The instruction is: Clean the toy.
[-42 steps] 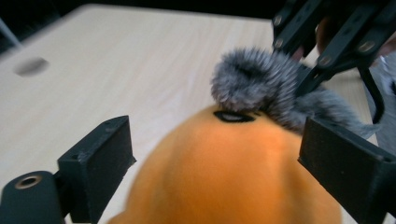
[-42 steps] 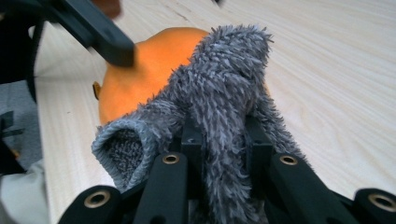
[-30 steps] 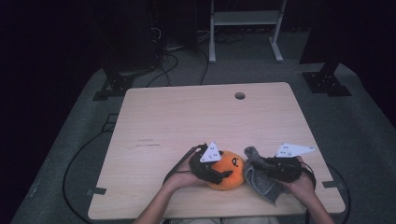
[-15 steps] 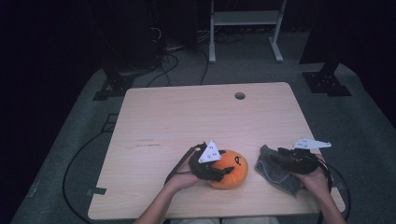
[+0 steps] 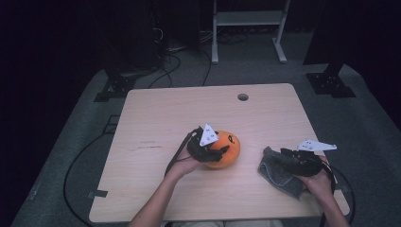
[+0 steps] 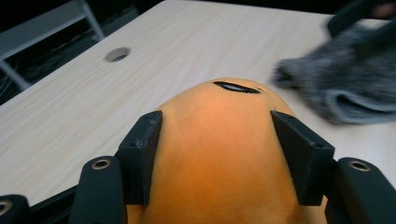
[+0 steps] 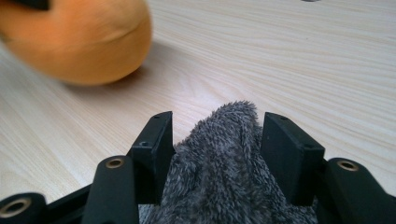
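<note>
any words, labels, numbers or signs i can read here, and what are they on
No readable text anywhere.
Orange plush toy: black stitched marks, a face, not letters.
Grey triangular plates on the left gripper and right gripper: small dark dots, no writing.
Table: faint dark marks near its left side, too small to read.
Grey fuzzy cloth: no label showing.

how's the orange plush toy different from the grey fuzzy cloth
The orange plush toy is round, plump and smooth-skinned, with black markings; the grey fuzzy cloth is shaggy and lies limp and crumpled on the table. The left gripper is shut on the toy's sides; the cloth sits between the right gripper jaws, which have just been opening. Both are soft and near the table's front edge.
</note>
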The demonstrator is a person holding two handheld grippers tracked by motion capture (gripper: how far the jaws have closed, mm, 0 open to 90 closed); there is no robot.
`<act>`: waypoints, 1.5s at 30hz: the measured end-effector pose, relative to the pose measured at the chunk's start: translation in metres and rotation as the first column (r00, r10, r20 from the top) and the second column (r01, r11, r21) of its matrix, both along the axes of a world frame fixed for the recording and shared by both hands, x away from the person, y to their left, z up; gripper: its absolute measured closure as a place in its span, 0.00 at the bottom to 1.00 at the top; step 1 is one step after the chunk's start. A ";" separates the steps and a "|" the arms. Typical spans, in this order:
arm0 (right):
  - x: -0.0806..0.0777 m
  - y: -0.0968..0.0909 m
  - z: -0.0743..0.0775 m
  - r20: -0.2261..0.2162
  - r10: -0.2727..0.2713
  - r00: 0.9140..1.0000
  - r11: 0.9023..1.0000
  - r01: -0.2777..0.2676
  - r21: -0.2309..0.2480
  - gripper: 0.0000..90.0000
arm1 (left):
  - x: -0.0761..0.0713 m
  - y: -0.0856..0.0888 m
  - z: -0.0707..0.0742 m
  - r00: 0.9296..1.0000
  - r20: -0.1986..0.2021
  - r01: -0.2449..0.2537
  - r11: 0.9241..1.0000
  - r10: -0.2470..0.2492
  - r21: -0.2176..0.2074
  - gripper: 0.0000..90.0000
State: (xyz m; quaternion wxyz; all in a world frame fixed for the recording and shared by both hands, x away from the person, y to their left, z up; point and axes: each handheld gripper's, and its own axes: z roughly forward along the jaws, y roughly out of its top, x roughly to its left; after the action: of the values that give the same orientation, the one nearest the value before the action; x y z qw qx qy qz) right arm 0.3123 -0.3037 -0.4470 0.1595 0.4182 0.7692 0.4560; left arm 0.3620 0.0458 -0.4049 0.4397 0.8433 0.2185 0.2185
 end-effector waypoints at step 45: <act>-0.005 0.008 0.002 -0.001 0.016 1.000 1.000 -0.016 0.006 0.42 | -0.047 0.081 -0.010 0.994 -0.045 -0.105 0.990 0.101 -0.093 0.10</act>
State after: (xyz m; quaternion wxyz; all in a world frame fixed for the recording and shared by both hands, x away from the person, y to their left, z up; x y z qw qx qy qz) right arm 0.3077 -0.2961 -0.4451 0.1541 0.4128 0.7712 0.4594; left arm 0.3153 0.1273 -0.4148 0.4632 0.8132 0.2805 0.2133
